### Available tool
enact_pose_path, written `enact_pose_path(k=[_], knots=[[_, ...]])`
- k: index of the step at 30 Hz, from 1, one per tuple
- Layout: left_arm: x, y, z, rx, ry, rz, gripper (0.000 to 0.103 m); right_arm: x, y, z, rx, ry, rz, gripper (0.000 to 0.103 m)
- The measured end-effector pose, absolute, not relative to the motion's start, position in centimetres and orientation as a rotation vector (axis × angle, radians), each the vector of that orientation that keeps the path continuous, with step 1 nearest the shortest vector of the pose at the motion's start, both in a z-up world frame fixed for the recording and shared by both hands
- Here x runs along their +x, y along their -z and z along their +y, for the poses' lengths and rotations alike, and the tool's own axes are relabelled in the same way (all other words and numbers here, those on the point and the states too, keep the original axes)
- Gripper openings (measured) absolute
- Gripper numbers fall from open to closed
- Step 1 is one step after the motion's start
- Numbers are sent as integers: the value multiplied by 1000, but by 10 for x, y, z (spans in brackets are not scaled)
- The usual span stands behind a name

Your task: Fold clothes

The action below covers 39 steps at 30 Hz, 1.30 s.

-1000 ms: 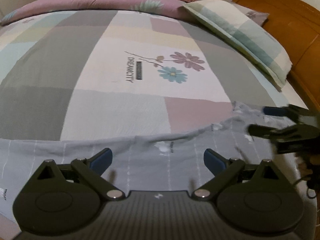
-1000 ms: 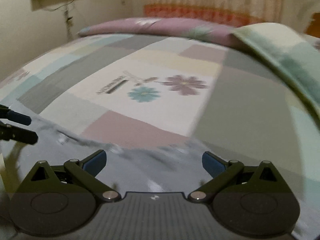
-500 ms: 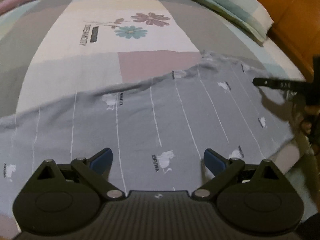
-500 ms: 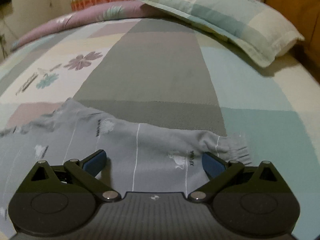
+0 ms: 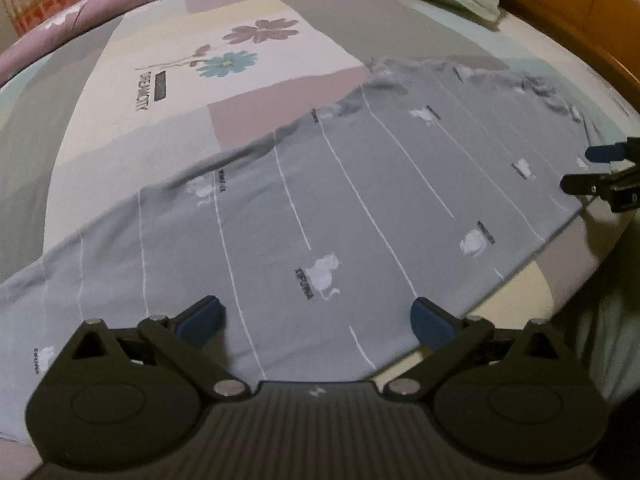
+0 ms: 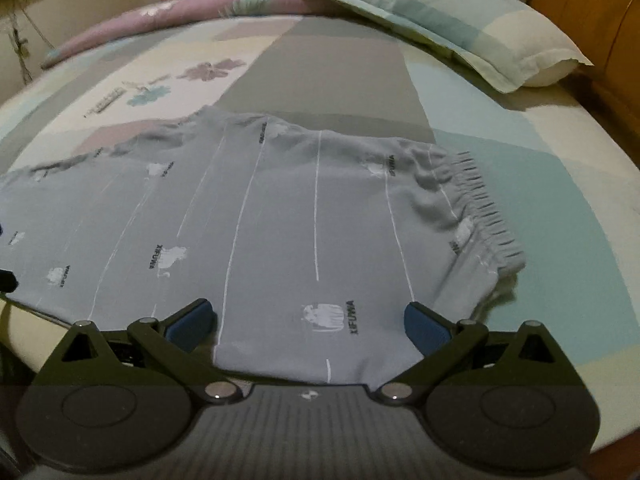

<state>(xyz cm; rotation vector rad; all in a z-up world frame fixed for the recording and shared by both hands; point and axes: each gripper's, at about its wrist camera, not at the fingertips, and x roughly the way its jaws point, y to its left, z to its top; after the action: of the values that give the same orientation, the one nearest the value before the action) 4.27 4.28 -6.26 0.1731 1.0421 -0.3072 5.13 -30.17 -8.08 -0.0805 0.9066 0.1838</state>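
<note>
A: Where do the grey pyjama trousers [image 6: 280,216] lie?

B: Spread flat along the near edge of the bed [image 6: 560,184], the elastic waistband [image 6: 484,220] toward the headboard end and the leg running off toward the foot. The pillow [image 6: 460,20] sits well apart, in the far corner by the headboard.

A: And the grippers?

B: Both spread wide, gripping nothing. The left gripper [image 5: 316,318] hangs over the leg near the bed's near edge; the right gripper [image 6: 310,316] hangs over the hip part, just short of the waistband.

A: What could go wrong from here?

B: The cloth is thin and doubled, so a pinch may catch only the top layer, and the fold would drag the lower one crooked. The far edge is already rumpled; folding over it would likely trap those creases. And the near hem lies close to the bed's edge, so a careless pull toward the person could slide the trousers off.
</note>
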Motion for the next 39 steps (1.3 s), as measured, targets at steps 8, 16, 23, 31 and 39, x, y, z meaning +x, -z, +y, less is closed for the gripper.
enact_pose_path(k=[8,16,23,31,39], knots=[[43,64,33,148,363,1004,100,62,76,-257,-131,-253,925,103],[41,54,85,96,277,968,100,54,81,-255,-136,-233,930,103],[37,55,185,51,23,966,100,54,82,-252,-131,-209,940,103],[-14,70,234,-16,72,945,102,52,83,-251,-118,-177,938,103],[11,61,256,-48,27,903,101,52,82,-249,-114,-163,945,103]])
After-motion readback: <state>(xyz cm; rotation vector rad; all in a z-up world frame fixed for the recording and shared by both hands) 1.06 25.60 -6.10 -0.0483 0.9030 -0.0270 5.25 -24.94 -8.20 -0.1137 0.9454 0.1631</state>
